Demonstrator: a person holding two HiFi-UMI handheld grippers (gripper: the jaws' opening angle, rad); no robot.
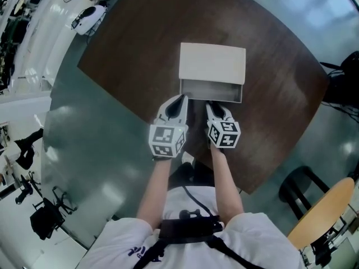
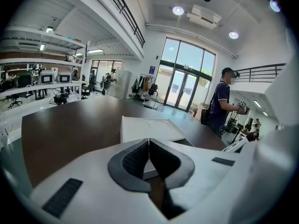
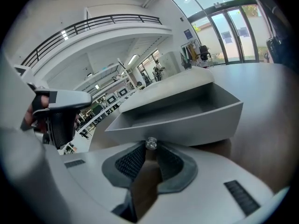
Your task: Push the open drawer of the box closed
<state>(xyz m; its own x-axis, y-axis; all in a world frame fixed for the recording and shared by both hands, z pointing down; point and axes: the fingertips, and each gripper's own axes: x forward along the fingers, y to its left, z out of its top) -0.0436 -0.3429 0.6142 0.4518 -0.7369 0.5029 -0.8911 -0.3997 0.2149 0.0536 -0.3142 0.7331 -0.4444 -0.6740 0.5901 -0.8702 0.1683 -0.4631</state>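
Observation:
A white box [image 1: 212, 62] stands on the dark table [image 1: 140, 43], with its grey drawer [image 1: 212, 90] pulled out toward me. In the right gripper view the drawer [image 3: 187, 118] fills the middle, and its small clear knob [image 3: 151, 143] sits between the tips of my right gripper [image 3: 150, 149], which is shut on it. The same right gripper [image 1: 216, 106] touches the drawer front in the head view. My left gripper [image 1: 179, 101] is shut and empty, its tips at the drawer's front left corner. Ahead of the left gripper [image 2: 149, 143] lies the box top [image 2: 145, 127].
The table edge [image 1: 185, 150] runs just under both grippers, close to my body. A chair [image 1: 322, 212] stands at the lower right. A person [image 2: 223, 106] stands beyond the table in the left gripper view. Benches with equipment [image 1: 22, 15] line the left side.

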